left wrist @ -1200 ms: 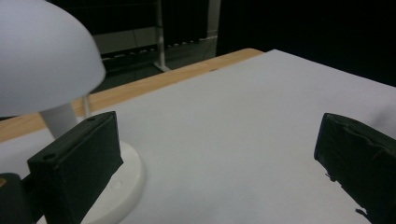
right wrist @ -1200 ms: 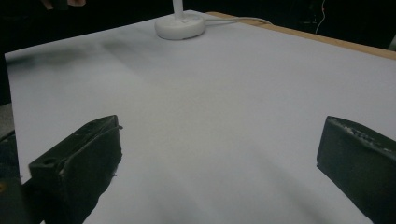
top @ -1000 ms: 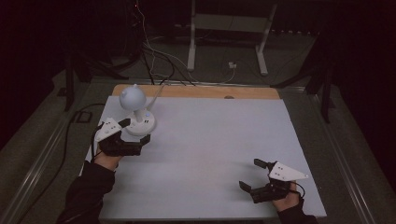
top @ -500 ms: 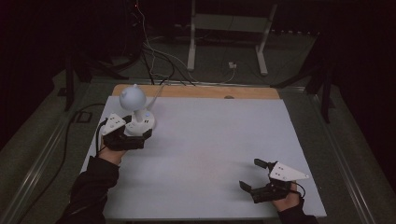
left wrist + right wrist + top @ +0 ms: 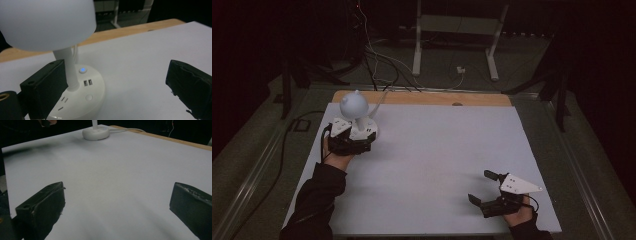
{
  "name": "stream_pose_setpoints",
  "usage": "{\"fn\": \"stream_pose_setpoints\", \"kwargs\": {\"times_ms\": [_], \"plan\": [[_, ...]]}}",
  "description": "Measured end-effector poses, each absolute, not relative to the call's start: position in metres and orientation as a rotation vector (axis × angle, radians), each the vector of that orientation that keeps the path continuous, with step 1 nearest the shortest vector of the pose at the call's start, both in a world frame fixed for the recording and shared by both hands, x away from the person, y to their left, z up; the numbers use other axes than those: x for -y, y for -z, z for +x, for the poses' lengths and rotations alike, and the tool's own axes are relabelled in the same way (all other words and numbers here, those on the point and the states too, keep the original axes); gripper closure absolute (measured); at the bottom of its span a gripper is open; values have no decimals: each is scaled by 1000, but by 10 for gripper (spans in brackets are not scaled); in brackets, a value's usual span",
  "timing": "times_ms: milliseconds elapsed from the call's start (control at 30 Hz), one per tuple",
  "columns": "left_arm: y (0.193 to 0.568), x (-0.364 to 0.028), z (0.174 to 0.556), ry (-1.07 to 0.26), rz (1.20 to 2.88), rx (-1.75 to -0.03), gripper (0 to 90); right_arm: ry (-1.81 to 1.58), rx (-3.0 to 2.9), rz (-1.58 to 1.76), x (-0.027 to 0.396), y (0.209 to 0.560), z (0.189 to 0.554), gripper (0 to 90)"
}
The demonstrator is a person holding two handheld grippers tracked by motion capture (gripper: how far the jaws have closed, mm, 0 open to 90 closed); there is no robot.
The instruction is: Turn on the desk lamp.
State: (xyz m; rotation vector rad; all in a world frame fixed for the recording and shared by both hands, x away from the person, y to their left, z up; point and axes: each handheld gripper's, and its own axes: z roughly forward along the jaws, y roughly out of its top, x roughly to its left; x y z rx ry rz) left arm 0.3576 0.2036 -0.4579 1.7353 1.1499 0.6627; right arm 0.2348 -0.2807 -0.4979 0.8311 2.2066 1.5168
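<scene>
lamp [image 5: 355,116] stands upright, stem vertical, on table [image 5: 452,150]

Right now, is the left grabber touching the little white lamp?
Cannot tell. In the left gripper view, the left gripper is open around the lamp; one jaw overlaps its stem, but no contact or gap shows plainly.
</scene>
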Motion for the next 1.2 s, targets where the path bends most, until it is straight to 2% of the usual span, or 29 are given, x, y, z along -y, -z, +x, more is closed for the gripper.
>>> {"fn": "stream_pose_setpoints", "kwargs": {"times_ms": [133,200,300,333,467,500,633,867,900,933,1033,1200], "plan": [[464,-201,363,-672,1753,-1211,84,-1518,-2204,829,281,498,235,0],[466,-202,365,-665,1761,-1222,152,-1518,-2203,830,281,497,235,0],[470,-201,368,-677,1778,-1248,165,-1519,-2202,831,281,497,235,0],[471,-201,369,-689,1769,-1265,206,-1519,-2204,832,281,498,235,0],[474,-198,371,-735,1753,-1308,257,-1518,-2202,831,281,497,235,0],[475,-198,371,-745,1749,-1316,303,-1518,-2202,833,281,498,235,0],[478,-197,374,-752,1764,-1321,390,-1518,-2201,832,281,497,235,0],[485,-196,379,-774,1791,-1347,489,-1517,-2201,831,281,497,235,0],[486,-196,379,-763,1795,-1349,545,-1515,-2204,831,281,498,235,0],[487,-195,380,-764,1803,-1348,545,-1515,-2204,831,281,498,235,0],[489,-195,381,-759,1816,-1341,647,-1521,-2201,836,281,497,235,0],[491,-197,384,-756,1820,-1344,727,-1518,-2203,832,281,497,235,0]]}}
